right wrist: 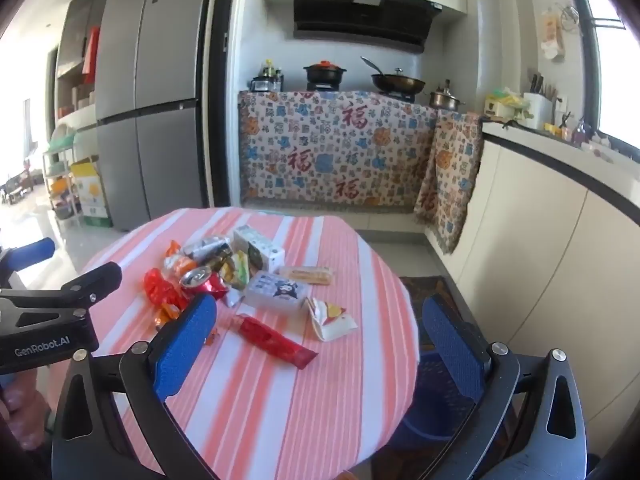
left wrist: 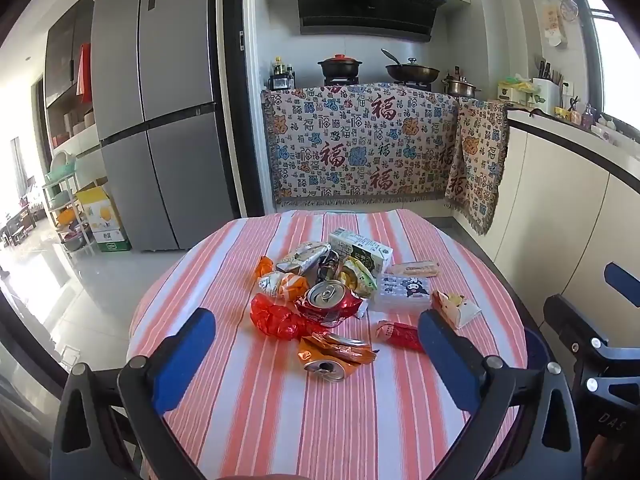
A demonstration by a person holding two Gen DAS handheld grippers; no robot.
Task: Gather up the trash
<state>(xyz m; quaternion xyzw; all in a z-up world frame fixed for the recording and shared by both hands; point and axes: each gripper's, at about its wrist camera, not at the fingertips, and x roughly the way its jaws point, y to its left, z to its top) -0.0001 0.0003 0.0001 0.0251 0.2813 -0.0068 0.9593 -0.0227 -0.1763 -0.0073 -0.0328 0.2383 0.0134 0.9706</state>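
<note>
Hard to read most of the pile: the wrappers in the middle of the heap overlap each other and the print on them is too small to make out, and in the right wrist view the orange can is mostly hidden behind the blue finger at lower left. The far edge of the table [left wrist: 256, 420] curves out of sight too. The left gripper [left wrist: 316, 354] is spread wide open with nothing between its blue fingers [left wrist: 182, 360], just hanging over the striped cloth. The right gripper [right wrist: 320, 344] is the same deal, wide open and empty, and its right finger sits past the table edge over the floor. The trash sits in the center of the left view, just beyond the fingertips: a crushed red can [left wrist: 330, 300] on a red wrapper, a flattened orange can [left wrist: 332, 356] lower down and closest to the left gripper, a milk carton [left wrist: 362, 249] at the top of the heap. In the right view a long red wrapper [right wrist: 272, 338] lies between the open fingers, with a white snack box [right wrist: 332, 318] just above it.
</note>
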